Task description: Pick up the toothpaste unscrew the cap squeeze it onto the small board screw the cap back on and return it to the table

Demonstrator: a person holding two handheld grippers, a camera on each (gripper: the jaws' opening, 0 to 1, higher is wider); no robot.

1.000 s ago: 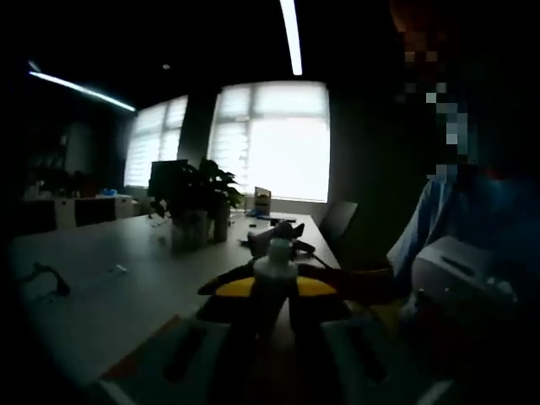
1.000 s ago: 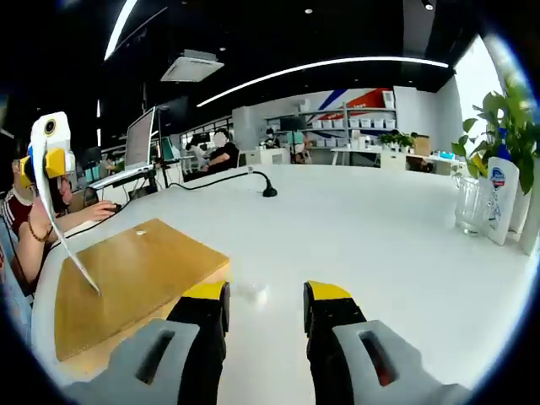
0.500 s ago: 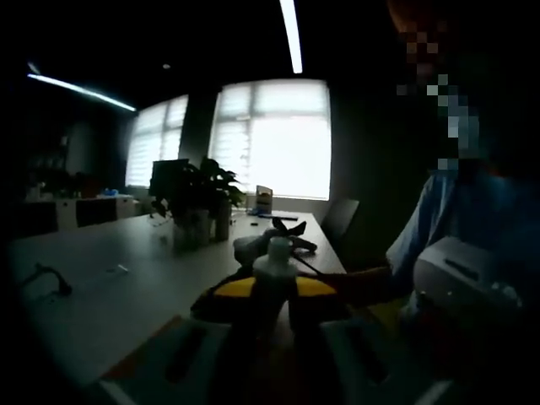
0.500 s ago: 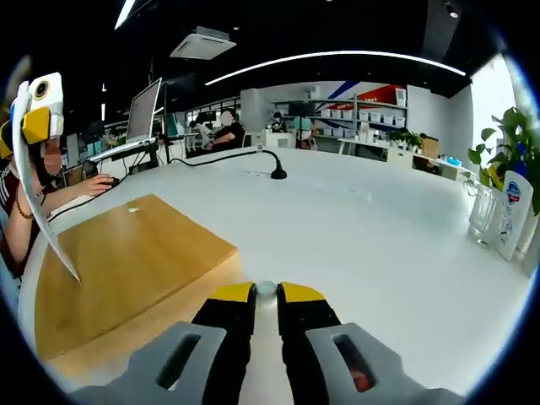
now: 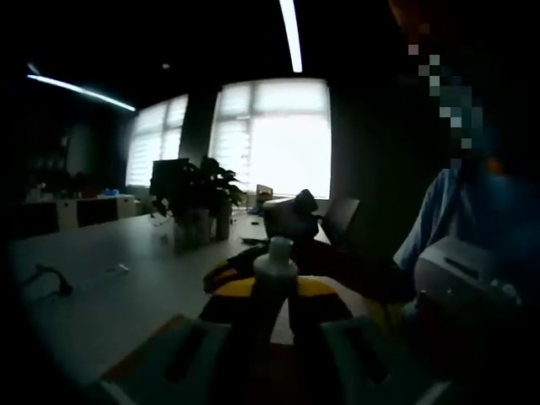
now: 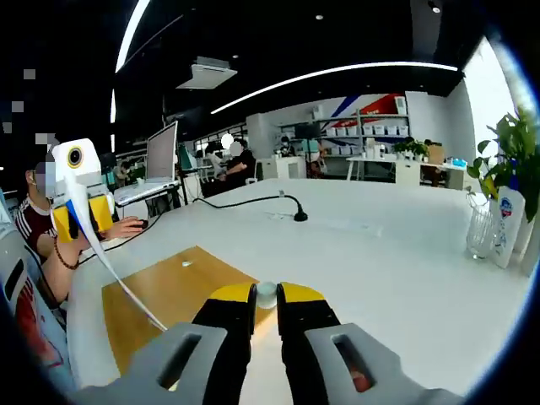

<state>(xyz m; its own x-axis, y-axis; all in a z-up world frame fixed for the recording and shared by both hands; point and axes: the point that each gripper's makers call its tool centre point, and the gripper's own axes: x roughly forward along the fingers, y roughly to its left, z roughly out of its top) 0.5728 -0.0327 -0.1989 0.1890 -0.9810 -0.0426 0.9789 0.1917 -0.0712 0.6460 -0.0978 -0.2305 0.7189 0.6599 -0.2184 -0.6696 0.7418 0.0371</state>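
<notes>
Two fingers pinch cap; tube between left fingers.

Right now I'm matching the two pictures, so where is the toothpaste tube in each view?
Left gripper view: toothpaste tube low centre, neck up, between the left gripper's jaws.
Right gripper view: toothpaste tube far left, slanting down from the left gripper toward the wooden board.
Shared landmark: the potted plant.

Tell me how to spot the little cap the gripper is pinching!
Find the big white table with the wooden board on it. In front of the board, two yellow-tipped jaws of the right gripper meet; the cap is the small round white thing between them.
</notes>
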